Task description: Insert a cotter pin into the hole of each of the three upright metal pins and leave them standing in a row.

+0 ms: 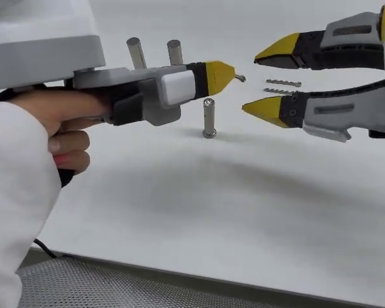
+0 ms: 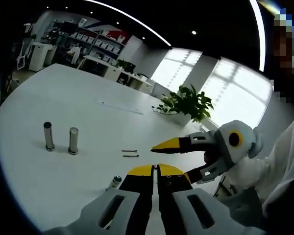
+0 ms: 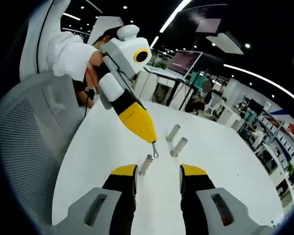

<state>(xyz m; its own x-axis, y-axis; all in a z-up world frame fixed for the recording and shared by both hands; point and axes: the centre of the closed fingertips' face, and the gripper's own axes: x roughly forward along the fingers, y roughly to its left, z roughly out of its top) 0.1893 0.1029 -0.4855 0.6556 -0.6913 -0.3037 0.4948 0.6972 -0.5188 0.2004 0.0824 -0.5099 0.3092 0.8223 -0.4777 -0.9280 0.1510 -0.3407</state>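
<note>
White sleeve (image 1: pixel 13 192) and a hand (image 1: pixel 64 131) fill the near left of the head view, wrapped around the left gripper (image 1: pixel 226 72), whose yellow tips are pressed together on a cotter pin (image 1: pixel 240 78). The cotter pin juts from the very tip, its looped end outward, held in the air above the tabletop (image 1: pixel 212 212). Just below and slightly left of it the front metal pin (image 1: pixel 209 117) stands upright by itself. The back metal pins (image 1: pixel 136 52) stand side by side farther off, partly hidden behind the left gripper (the second one is just to the right of the first). Facing the held cotter pin from the right, the right gripper (image 1: pixel 251 83) has its yellow tips spread wide, one above and one below, touching nothing. Between those spread tips, farther back on the tabletop, two spare cotter pins (image 1: pixel 283 83) lie flat and roughly parallel, just beside each other. From the right gripper view, the left gripper comes down from the upper left with the cotter pin hanging at its point, close above the front metal pin, and a grey mesh chair (image 3: pixel 24 137) curves along the left side.
</note>
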